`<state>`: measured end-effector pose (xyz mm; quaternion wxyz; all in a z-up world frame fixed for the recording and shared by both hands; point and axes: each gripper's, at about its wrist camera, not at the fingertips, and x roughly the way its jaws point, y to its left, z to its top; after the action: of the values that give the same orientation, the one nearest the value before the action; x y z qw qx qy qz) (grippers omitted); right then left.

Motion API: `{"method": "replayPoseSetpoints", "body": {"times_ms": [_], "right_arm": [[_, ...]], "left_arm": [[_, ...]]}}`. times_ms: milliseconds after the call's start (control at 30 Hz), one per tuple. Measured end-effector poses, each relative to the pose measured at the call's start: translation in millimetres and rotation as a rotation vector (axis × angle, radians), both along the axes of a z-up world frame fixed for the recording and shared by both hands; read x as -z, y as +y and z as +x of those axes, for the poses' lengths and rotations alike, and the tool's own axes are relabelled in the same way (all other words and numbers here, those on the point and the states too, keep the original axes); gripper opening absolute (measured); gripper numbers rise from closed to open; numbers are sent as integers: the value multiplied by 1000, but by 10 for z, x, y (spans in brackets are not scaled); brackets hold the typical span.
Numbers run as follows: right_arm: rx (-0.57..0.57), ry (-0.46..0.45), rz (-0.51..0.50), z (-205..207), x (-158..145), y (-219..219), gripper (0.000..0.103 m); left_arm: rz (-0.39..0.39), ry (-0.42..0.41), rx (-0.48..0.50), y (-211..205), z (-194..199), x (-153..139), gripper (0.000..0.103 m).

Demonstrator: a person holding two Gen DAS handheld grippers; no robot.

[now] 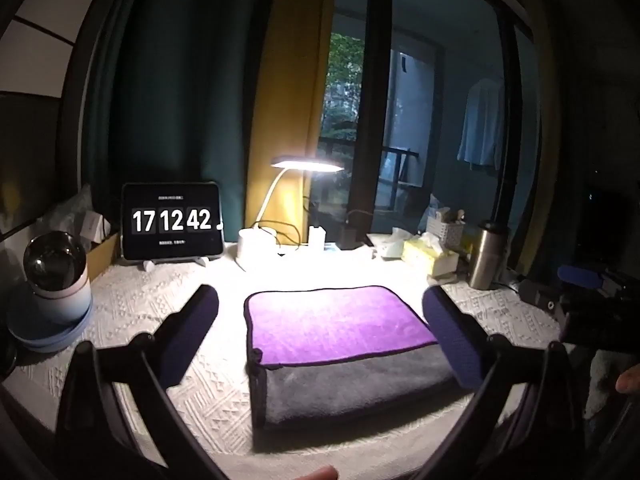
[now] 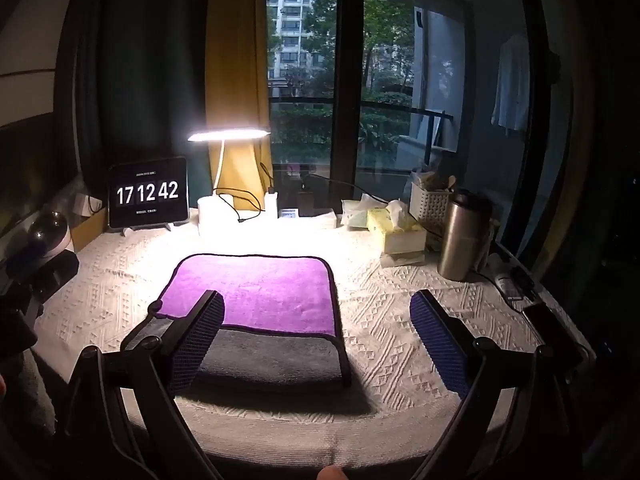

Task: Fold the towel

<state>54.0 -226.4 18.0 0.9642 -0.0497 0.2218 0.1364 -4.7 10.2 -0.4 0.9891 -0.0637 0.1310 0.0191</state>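
On the white woven tablecloth (image 2: 400, 320), the purple-and-grey plush towel (image 1: 340, 344) sits at 12 o'clock, folded once; I've got left gripper (image 1: 320, 336) and right gripper (image 2: 316, 340) spread wide, empty, ready for the next fold.

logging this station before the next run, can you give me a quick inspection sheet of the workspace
surface: white textured cloth covers the table
job's things: towel lies folded, purple face over grey
clutter: tablet clock, tissue box, steel bottle, white basket
grippers: left gripper and right gripper both open, holding nothing
cables: black cable loops by the lit desk lamp
surroundings: curtains, window facing trees
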Motion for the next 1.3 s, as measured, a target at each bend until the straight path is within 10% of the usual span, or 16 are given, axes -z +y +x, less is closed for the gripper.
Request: {"method": "replayPoseSetpoints", "body": {"times_ms": [1300], "right_arm": [[-12,3,1,8,-34,65,96]], "left_arm": [[1,2,25,-48,1,-9,102]]}}
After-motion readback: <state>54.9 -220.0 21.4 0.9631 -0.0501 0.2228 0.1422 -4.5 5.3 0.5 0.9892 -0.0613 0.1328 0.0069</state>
